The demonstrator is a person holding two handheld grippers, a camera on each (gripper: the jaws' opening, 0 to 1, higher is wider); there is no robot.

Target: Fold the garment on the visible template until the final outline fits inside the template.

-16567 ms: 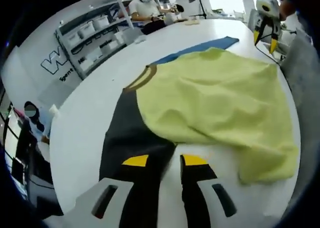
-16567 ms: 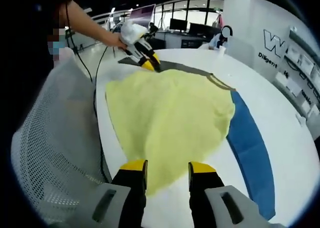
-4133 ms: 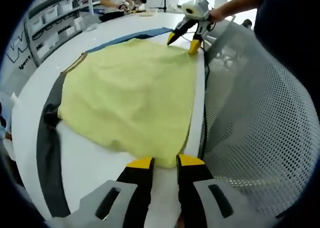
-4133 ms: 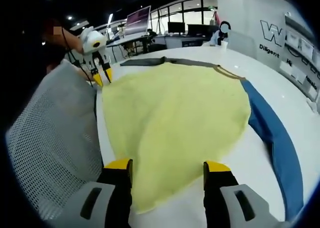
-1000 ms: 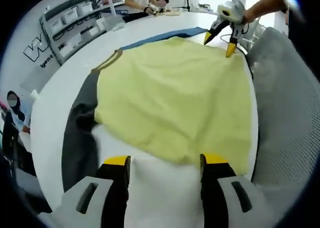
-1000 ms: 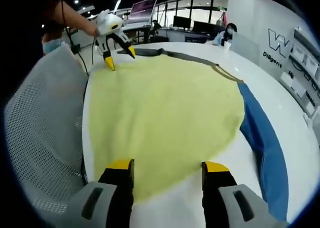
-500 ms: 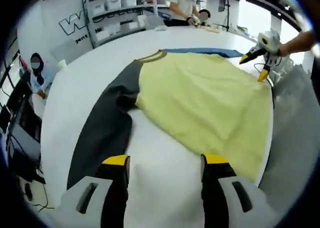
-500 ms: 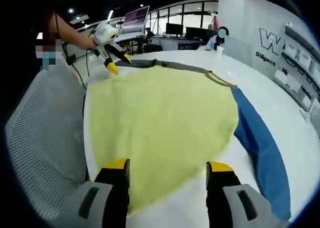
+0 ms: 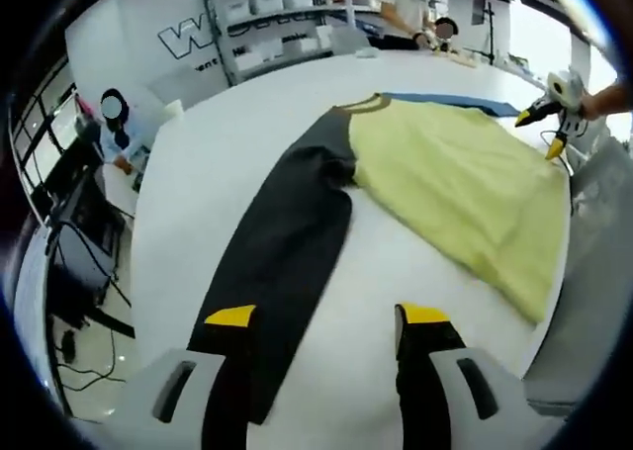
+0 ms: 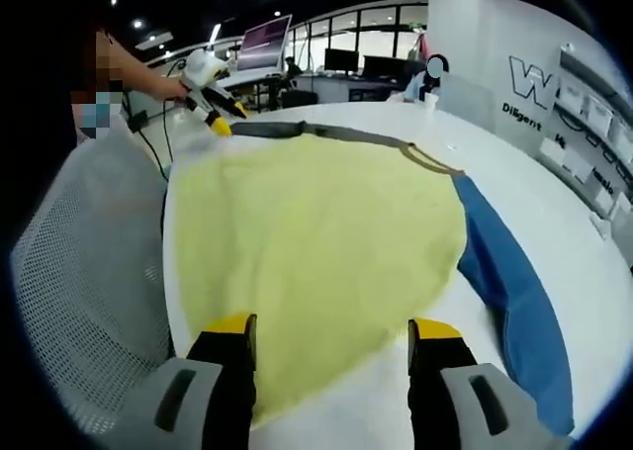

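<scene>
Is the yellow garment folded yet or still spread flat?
Spread flat: the yellow garment lies open on the table, dark sleeve and blue sleeve stretched outward.

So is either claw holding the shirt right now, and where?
Nothing is held. The left claw is open over the dark sleeve and white table; the right claw is open over the yellow body's hem.

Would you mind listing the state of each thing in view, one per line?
Yellow body: spread flat, unfolded.
Dark sleeve: stretched out straight.
Blue sleeve: laid out, slightly rumpled.
Left gripper: open, holding nothing.
Right gripper: open, holding nothing.
</scene>
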